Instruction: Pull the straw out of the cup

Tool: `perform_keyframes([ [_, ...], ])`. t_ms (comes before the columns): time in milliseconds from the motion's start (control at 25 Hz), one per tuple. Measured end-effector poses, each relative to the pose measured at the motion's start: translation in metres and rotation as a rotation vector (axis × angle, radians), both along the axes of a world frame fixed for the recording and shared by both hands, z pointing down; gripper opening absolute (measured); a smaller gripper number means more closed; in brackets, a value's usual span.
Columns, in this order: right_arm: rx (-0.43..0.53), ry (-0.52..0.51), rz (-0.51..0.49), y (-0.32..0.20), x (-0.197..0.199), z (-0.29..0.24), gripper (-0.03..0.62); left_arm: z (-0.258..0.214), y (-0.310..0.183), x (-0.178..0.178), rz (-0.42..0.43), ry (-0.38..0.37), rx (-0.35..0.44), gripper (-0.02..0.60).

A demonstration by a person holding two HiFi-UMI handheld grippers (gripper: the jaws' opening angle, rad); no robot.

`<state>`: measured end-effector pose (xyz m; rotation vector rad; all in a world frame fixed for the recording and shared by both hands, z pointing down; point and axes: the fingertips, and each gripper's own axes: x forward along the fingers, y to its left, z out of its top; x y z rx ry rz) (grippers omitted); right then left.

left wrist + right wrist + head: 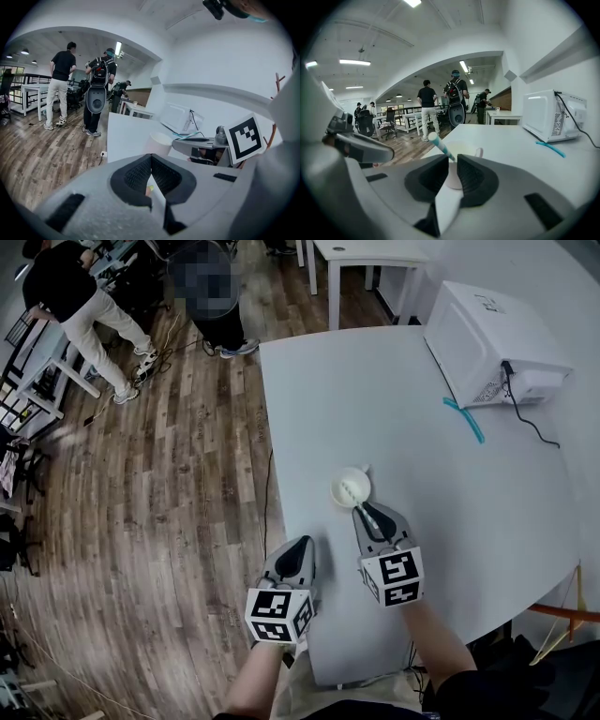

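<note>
A white cup (351,487) with a small handle stands on the white table (487,521), near its left edge. A white-and-teal striped straw (439,145) leans out of the cup (464,151) towards me. My right gripper (362,511) is just in front of the cup, and in the right gripper view (452,160) it is shut on the straw's lower part. My left gripper (302,543) hangs at the table's left edge, left of the cup and apart from it. Its jaws (150,161) are shut with nothing between them. The cup (159,143) shows ahead of it.
A white microwave (487,343) with a black cable stands at the table's far right. A loose teal straw (465,418) lies in front of it. A second white table (366,268) stands behind. Two people (80,310) stand on the wooden floor at the far left.
</note>
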<state>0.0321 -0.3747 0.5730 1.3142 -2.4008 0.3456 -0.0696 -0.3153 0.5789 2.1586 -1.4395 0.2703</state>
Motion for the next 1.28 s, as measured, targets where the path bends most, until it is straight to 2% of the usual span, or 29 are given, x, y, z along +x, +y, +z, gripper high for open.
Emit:
perform_keyframes([
  [80,-0.001,0.010,0.005,-0.001,0.000,0.001,0.052,0.001,0.000,-0.001,-0.003,0.000,-0.002,0.018],
  [240,-0.005,0.021,0.010,-0.001,0.002,0.002,0.044,0.001,0.000,-0.002,-0.005,0.003,-0.005,0.018],
  [1280,0.082,0.049,0.046,0.031,0.004,-0.049,0.043,-0.035,0.027,0.004,0.038,0.021,0.043,0.018],
])
